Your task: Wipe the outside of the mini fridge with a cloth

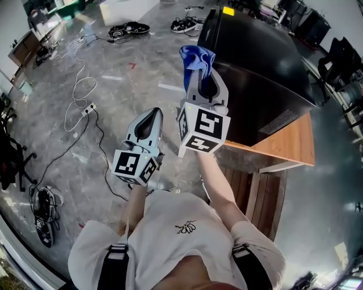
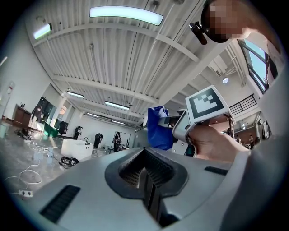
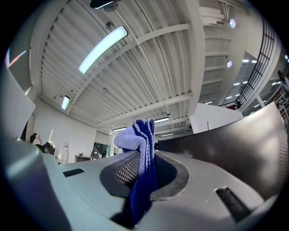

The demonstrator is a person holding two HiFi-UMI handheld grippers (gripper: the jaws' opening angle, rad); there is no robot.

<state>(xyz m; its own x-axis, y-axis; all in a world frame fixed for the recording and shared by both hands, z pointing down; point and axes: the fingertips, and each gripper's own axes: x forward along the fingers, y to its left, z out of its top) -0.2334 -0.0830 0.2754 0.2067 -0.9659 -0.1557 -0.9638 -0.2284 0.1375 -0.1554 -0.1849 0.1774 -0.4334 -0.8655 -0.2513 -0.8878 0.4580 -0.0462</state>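
In the head view the black fridge stands on a wooden stand. A yellow label sits on the fridge's top at the far edge, too small for me to read. My right gripper is just left of the fridge with the blue cloth sticking up from its tip. My left gripper hangs further left of the fridge, over the floor cables. Both marker cubes carry only black-and-white squares.

The left gripper view shows its claw closed tight on nothing. Past it I see the hand on the right gripper, which the head view hides.

The right gripper view shows that claw clamped on the cloth, a fold poking out above. The fridge's dark wall is close on the right. I cannot tell whether the cloth touches it.
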